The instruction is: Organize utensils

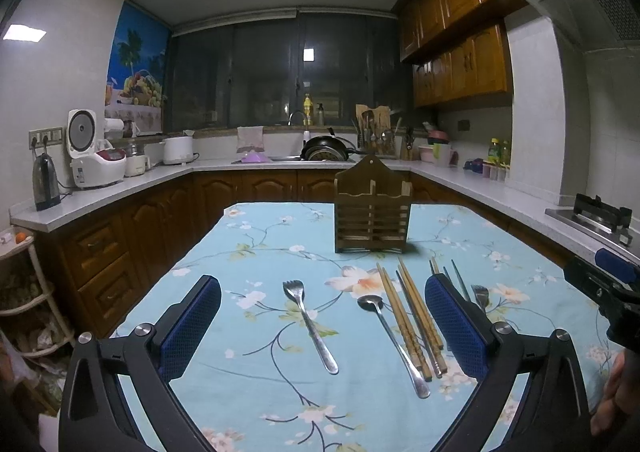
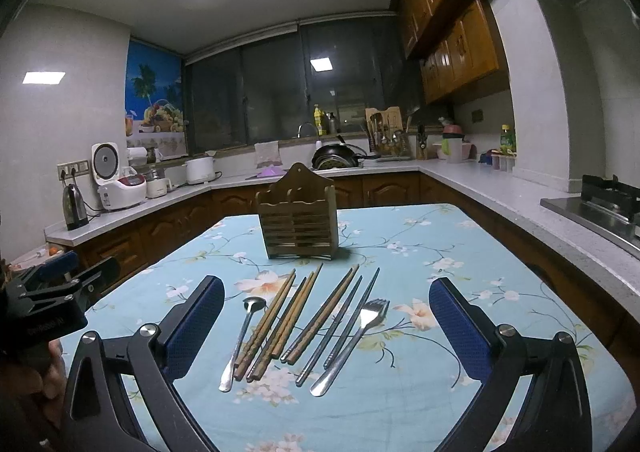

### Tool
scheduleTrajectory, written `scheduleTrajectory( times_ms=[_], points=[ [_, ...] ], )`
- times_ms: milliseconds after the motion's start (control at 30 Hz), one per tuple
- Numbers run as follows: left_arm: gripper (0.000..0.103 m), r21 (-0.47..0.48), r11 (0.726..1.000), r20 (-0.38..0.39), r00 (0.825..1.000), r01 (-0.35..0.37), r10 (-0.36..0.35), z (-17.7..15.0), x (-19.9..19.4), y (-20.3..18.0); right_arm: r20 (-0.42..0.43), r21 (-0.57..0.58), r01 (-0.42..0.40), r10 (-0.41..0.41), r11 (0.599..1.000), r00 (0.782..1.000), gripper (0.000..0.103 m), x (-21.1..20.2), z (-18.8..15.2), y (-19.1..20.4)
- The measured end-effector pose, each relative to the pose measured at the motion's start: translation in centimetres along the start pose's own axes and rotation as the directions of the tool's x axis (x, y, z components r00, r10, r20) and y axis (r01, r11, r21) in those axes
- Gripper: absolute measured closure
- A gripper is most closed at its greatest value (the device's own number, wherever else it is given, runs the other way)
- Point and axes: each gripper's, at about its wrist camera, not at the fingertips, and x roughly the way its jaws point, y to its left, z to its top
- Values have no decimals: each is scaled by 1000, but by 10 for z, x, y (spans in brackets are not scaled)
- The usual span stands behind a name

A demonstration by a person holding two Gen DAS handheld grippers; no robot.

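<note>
Both wrist cams sit low and close over the counter [image 1: 256,252], looking forward between their own open jaws toward the wooden utensil holder [image 1: 372,212] and the window wall behind it. Left cam is offset left of the holder, so the holder sits right of centre; right cam is offset right, so the holder [image 2: 298,212] sits left of centre. Shared: holder, chopsticks [image 1: 408,316] [image 2: 276,320] and spoon [image 1: 390,340] [image 2: 242,340] in front of it. Each cam catches the other gripper at its frame edge.
</note>
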Motion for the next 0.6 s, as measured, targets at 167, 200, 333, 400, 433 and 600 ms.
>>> scheduleTrajectory(
  times_ms=[167,200,333,400,433,600],
  points=[
    [1,-1,1000,-7,1000,0,0,0,3,0,-5,1,-1,1,1000,1000,0,2,1,-1],
    [1,-2,1000,-9,1000,-1,1,0,4,0,-6,1,-1,1,1000,1000,0,2,1,-1],
    [1,-5,1000,-18,1000,1,-1,-1,8,0,-12,2,1,-1,1000,1000,0,2,1,0],
    [1,-7,1000,-24,1000,2,-2,0,10,0,-20,5,0,0,1000,1000,0,9,0,-3],
    [1,-8,1000,-26,1000,1,-1,-1,10,0,-22,6,1,0,1000,1000,0,10,0,-3],
    [1,-24,1000,-55,998,19,-20,-1,15,2,-48,27,-1,3,1000,999,0,18,0,-8]
  ],
)
